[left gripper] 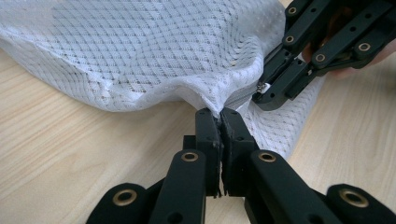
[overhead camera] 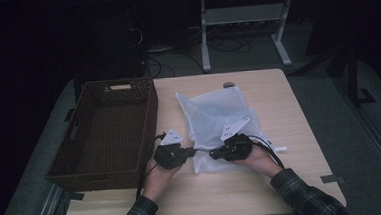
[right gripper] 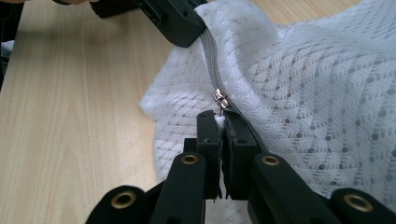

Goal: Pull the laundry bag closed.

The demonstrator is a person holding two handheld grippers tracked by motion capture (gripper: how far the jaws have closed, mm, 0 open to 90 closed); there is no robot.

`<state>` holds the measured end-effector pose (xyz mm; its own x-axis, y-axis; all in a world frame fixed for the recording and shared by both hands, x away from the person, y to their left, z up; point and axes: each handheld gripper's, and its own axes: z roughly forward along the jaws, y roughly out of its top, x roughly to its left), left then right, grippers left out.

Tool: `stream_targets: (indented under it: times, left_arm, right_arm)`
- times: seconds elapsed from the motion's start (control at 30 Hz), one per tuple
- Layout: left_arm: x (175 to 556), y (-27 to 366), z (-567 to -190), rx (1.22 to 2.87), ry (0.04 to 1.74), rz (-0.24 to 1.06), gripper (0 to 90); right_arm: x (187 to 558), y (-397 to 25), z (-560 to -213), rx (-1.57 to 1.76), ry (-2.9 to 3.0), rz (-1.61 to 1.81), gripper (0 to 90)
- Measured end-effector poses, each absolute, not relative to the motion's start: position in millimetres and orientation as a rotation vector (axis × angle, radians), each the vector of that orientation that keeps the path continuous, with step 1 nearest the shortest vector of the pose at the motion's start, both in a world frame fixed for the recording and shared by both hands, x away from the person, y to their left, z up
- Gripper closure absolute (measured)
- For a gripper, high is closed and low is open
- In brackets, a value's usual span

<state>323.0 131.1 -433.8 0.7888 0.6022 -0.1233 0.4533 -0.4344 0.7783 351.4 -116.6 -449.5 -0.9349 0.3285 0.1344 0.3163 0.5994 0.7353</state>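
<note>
Here the white mesh bag is lying on the table beside the wicker basket; the left gripper is pinching its edge closed; the right gripper is clamping the zipper pull, which the high view is leaving indistinct.

High view: I look forward and down from above my side of the counter, well back, both tongs low in the middle.
Left view: I ride the left tongs, looking along them, very near the mesh bag.
Right view: I ride the right tongs, equally near.
Shared: each riding view catches the other tongs just beyond its own; all three share the bag's near edge.
</note>
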Motion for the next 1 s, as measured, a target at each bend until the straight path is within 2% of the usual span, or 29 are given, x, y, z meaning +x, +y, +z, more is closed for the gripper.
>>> stream_targets:
  times: [1.0]
  left_arm:
    - [326,136,-435,2.084,0.844,0.238,87.7]
  right_arm:
    - [346,-147,-449,0.622,2.784,1.243,86.4]
